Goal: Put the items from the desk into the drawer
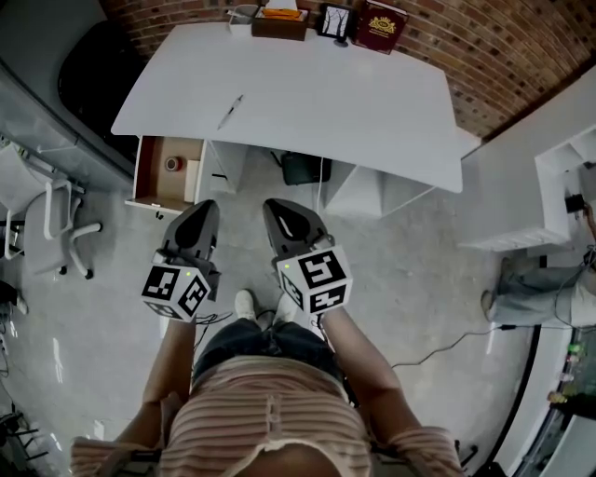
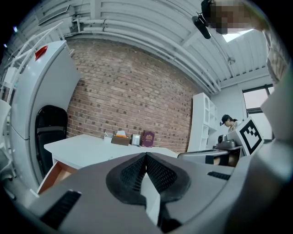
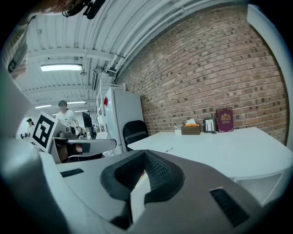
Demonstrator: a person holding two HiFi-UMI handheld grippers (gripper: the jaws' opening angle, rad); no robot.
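The left gripper [image 1: 205, 207] and right gripper [image 1: 273, 207] are hanging side by side short of the surface [image 1: 354, 102], each showing its jaws pressed together on nothing. A pen [image 1: 230, 111] is lying near the surface's front left. A tissue box [image 1: 279, 20], frame [image 1: 335, 19] and book [image 1: 380, 26] are standing along its back edge. The drawer [image 1: 160, 188] is hanging open under the left end.

At left of frame the desk [image 1: 317, 102] is covering part of the drawer [image 1: 160, 188]; I am failing to name the reddish thing [image 1: 173, 164] inside.

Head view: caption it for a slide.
Shut, empty left gripper and right gripper face the desk and open drawer.
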